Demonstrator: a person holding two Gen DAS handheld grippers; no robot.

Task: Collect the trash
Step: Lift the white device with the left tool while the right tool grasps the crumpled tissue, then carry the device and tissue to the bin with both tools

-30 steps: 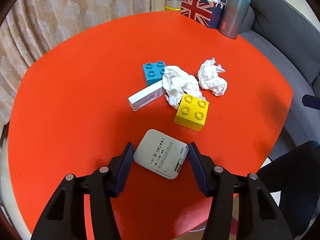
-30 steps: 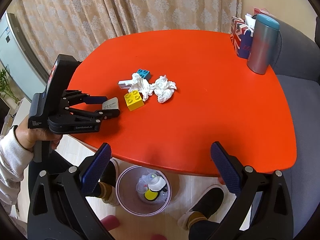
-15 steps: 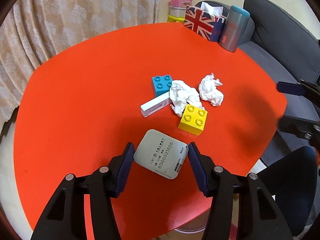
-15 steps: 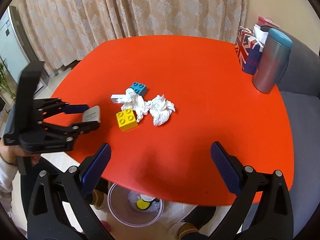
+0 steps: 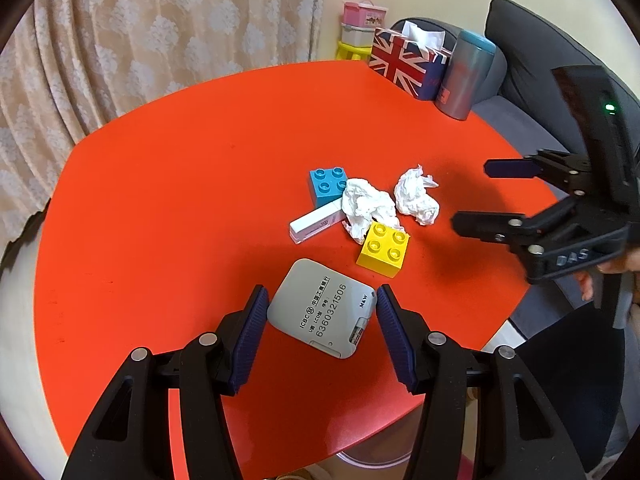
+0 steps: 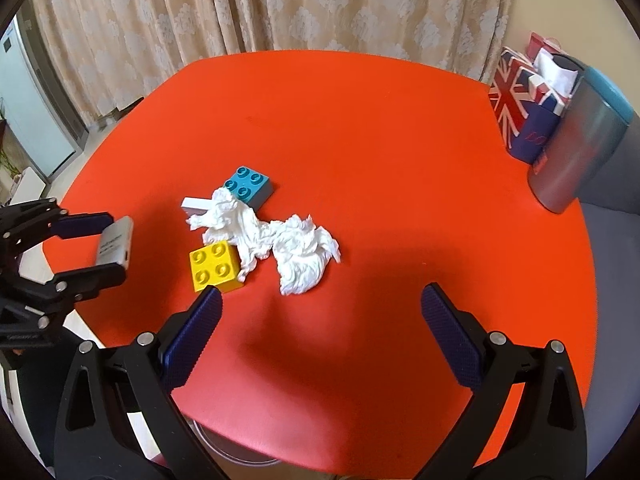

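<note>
My left gripper [image 5: 320,320] is shut on a grey ICBC card device [image 5: 324,309] and holds it above the red table's [image 5: 180,200] near edge; it also shows in the right wrist view [image 6: 114,246]. Two crumpled white tissues [image 5: 366,206] [image 5: 416,196] lie mid-table among a blue brick [image 5: 326,186], a yellow brick [image 5: 383,250] and a white stick-shaped box [image 5: 314,224]. My right gripper [image 6: 320,332] is open and empty, hovering just short of the nearer tissue [image 6: 304,260]; it shows at the right in the left wrist view [image 5: 480,196].
A Union Jack tissue box [image 5: 404,62] and a grey tumbler with a teal lid [image 5: 466,76] stand at the far right edge. A grey sofa [image 5: 540,60] is beyond them. A bin rim [image 6: 240,452] peeks from under the table's near edge. Curtains hang behind.
My right gripper has moved forward over the table toward the tissues, still open. My left gripper has pulled back and up with the grey device held.
</note>
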